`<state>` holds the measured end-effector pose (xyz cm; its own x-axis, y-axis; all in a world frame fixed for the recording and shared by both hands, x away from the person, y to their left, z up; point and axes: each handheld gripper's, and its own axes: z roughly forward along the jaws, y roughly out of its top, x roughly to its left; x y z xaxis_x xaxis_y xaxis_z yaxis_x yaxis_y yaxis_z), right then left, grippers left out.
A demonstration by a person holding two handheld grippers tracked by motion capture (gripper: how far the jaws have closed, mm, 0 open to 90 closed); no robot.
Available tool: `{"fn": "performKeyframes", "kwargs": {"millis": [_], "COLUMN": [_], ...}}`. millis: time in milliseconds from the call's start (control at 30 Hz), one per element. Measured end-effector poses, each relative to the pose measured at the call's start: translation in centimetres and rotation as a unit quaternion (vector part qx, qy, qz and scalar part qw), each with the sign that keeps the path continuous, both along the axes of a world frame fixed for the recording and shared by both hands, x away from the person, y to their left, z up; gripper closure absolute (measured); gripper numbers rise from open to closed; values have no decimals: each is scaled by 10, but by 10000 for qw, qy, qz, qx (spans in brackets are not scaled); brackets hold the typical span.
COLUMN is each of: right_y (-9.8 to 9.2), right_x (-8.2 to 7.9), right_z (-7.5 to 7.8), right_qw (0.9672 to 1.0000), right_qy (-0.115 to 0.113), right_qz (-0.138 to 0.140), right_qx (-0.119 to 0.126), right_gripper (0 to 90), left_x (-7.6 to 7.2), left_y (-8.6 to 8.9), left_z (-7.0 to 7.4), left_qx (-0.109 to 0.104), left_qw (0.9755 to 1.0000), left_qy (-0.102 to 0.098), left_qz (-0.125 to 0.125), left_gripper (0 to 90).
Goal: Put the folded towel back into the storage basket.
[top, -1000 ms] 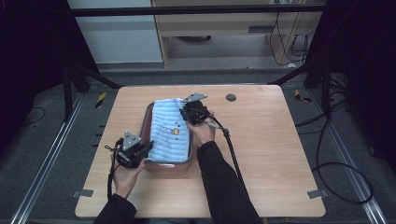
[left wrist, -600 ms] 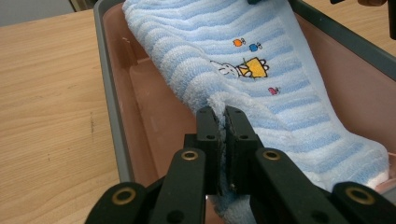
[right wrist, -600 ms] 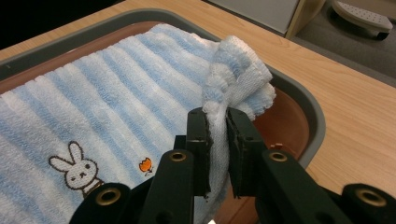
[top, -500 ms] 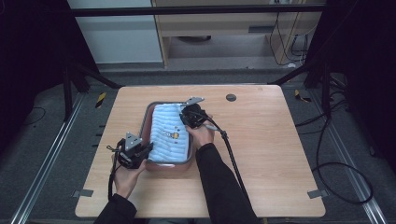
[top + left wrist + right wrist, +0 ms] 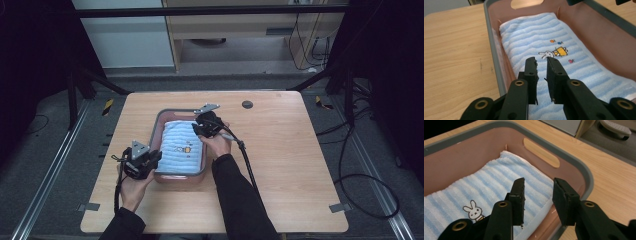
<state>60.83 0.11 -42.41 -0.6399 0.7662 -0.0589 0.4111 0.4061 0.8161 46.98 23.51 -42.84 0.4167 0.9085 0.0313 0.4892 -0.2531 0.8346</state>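
The striped towel [image 5: 180, 148] lies flat in the pink bin [image 5: 159, 131] near the table's [image 5: 300, 160] left edge. Both jaw pairs have just been opening, seemingly releasing it: left hand-held gripper [image 5: 541, 65] narrow, right hand-held gripper [image 5: 538, 188] wider, holding nothing.

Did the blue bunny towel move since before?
No. The towel lies flat in the pink bin, its edges matching the bin's walls as earlier, in the high view.

Floor [image 5: 60, 165]: grey, metal rails at both sides
Back: white panel [image 5: 125, 37], wooden cabinet [image 5: 235, 30]
Light: dim, dark edges
Table [image 5: 290, 150]: light wood
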Motion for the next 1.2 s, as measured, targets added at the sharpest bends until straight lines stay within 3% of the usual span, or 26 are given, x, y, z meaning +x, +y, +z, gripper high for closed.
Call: {"fn": "performKeyframes", "kwargs": {"millis": [300, 600, 833, 1000, 1200], "right_y": [-25, -71, -116, -147, -185], "right_x": [-17, -43, -65, -78, -95], "right_z": [23, 38, 35, 29, 24], "right_qw": [9990, 9965, 9949, 9931, 9907], "right_qy": [-265, -480, -449, -463, -453], "right_qz": [-76, -295, -549, -749, -941], "right_qx": [338, 611, 718, 770, 874], "right_gripper": [449, 297, 254, 250, 249], "left_x": [-8, -15, -19, -20, -20], "left_y": [5, 11, 21, 29, 37], "left_z": [17, 25, 27, 28, 25], "left_qx": [-180, -338, -441, -455, -488], "left_qw": [9995, 9988, 9977, 9971, 9972], "left_qy": [-261, -331, -416, -490, -434], "left_qz": [-34, -160, -304, -362, -355], "left_gripper": [653, 509, 392, 357, 326]}}
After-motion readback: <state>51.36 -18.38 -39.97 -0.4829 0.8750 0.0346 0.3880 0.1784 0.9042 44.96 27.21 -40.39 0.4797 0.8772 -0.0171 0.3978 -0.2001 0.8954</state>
